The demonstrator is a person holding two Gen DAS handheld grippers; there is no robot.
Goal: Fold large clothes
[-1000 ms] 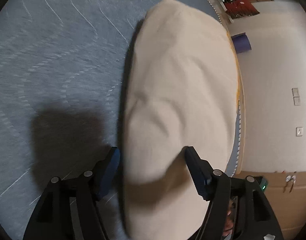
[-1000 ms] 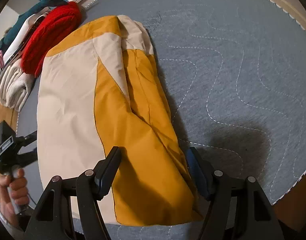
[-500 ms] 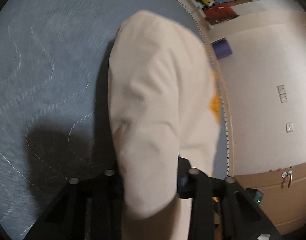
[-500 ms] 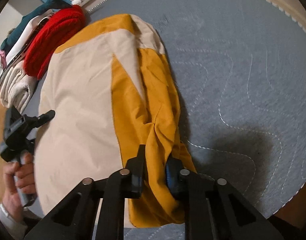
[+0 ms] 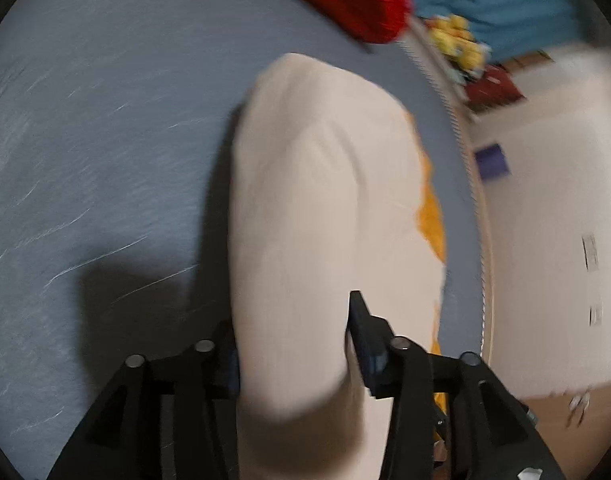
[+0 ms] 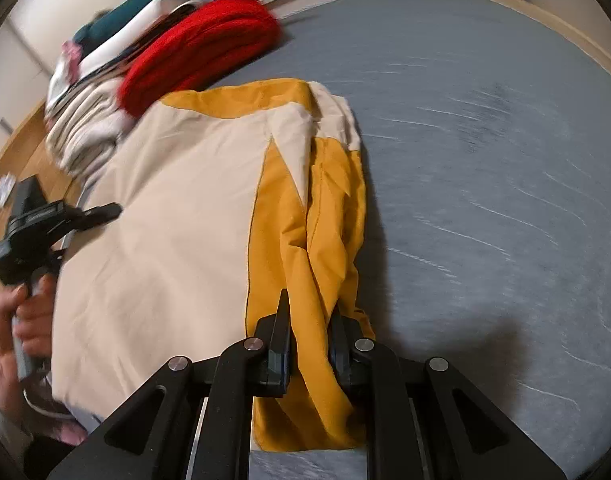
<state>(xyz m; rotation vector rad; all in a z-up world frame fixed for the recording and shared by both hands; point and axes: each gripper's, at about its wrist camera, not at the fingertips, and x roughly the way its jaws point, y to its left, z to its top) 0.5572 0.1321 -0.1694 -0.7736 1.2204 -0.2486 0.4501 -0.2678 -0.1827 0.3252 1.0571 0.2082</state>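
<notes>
a grey quilted bed is carrying a cream-and-mustard garment, lying partly folded near the bed's edge with its near end gathered up by both grippers. beyond it a pile of clothes, a red knit on top, is sitting just beside the garment's far end. the right gripper is pinching a bunched mustard fold, fingers narrow and tight on the cloth. the left gripper, pointing steeply down, has just been widening its fingers, with thick cream cloth filling the gap and both pads apparently pressing on it. judging from that looser hold, the cream side may be slipping free mid-fold, dragging the layers askew. a hand is gripping the left handle at the bed's edge.
</notes>
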